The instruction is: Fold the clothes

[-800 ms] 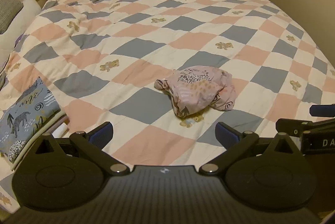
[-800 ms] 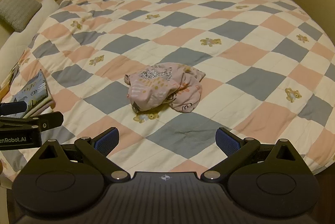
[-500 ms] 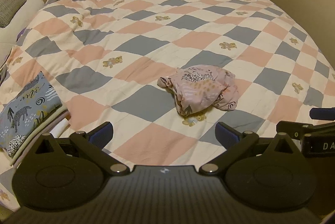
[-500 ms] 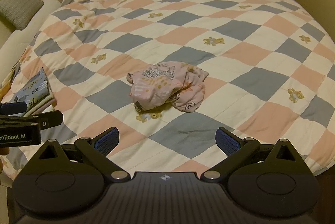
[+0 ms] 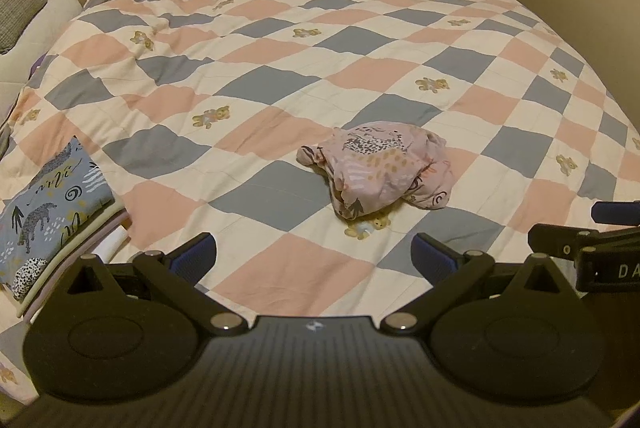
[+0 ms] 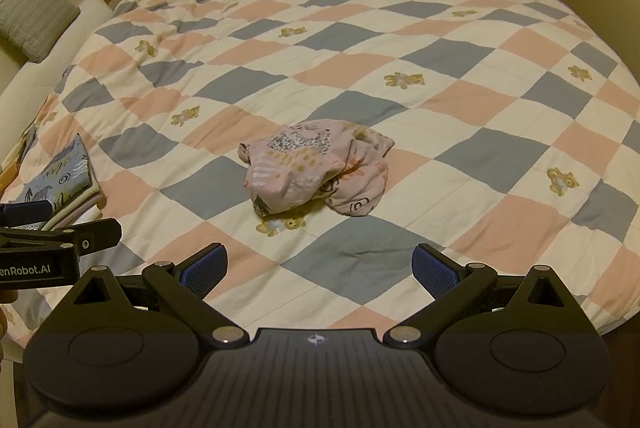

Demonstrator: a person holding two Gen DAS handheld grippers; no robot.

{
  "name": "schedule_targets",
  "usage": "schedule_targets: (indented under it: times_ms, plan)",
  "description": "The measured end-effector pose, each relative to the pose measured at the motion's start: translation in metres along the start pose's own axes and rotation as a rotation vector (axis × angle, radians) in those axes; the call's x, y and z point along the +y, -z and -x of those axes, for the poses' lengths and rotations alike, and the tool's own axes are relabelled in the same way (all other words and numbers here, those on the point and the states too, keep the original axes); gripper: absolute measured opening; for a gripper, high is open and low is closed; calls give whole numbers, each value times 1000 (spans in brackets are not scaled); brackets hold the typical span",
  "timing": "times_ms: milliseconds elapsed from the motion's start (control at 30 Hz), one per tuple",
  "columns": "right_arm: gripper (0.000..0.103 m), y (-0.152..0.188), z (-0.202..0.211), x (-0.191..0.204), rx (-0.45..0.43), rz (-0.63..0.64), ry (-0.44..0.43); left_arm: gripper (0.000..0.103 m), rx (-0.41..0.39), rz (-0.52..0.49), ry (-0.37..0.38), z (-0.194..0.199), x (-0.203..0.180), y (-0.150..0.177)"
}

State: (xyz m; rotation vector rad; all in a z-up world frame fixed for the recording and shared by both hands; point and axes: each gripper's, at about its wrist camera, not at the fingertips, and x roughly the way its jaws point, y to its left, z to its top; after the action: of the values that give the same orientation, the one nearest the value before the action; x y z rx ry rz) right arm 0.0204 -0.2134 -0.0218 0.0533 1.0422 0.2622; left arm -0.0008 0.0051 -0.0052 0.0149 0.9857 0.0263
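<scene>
Pink printed cotton, by the look of it: the crumpled garment (image 5: pixel 380 169) sits in a soft heap on the bed (image 5: pixel 280 67), straight ahead of the left gripper (image 5: pixel 314 254) and a touch to its right, well out of reach of both. From the right gripper (image 6: pixel 318 264) it's ahead and slightly left. Both grippers are spread wide with nothing between the fingers. My guess is it'll be light and floppy, no stiffness at all, so it'll sag and bunch when lifted (can't tell which way round it is yet). I'd go for a loose edge, maybe the little tail poking out on the far left side, and pin another edge with the other gripper to shake it flat. Off to the left gripper's left there's a folded blue patterned stack (image 5: pixel 48 203) at the bed's edge.
</scene>
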Motion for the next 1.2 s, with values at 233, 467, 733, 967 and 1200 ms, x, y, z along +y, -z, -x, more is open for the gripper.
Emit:
schedule_targets:
  times_ms: [233, 467, 733, 967, 1200]
  plan:
    - [101, -1, 2, -4, 4, -6, 2, 102, 0, -7, 6, 0, -4, -1]
    - [101, -4, 3, -7, 2, -10, 6, 102, -1, -12, 11, -2, -5, -3]
    - [101, -5, 4, -8, -2, -11, 4, 102, 1, -12, 14, -2, -5, -2]
    - [101, -5, 3, -9, -2, -14, 2, 102, 4, -14, 16, -3, -6, -3]
    - [101, -7, 1, -11, -2, -18, 1, 102, 10, -17, 19, -5, -7, -4]
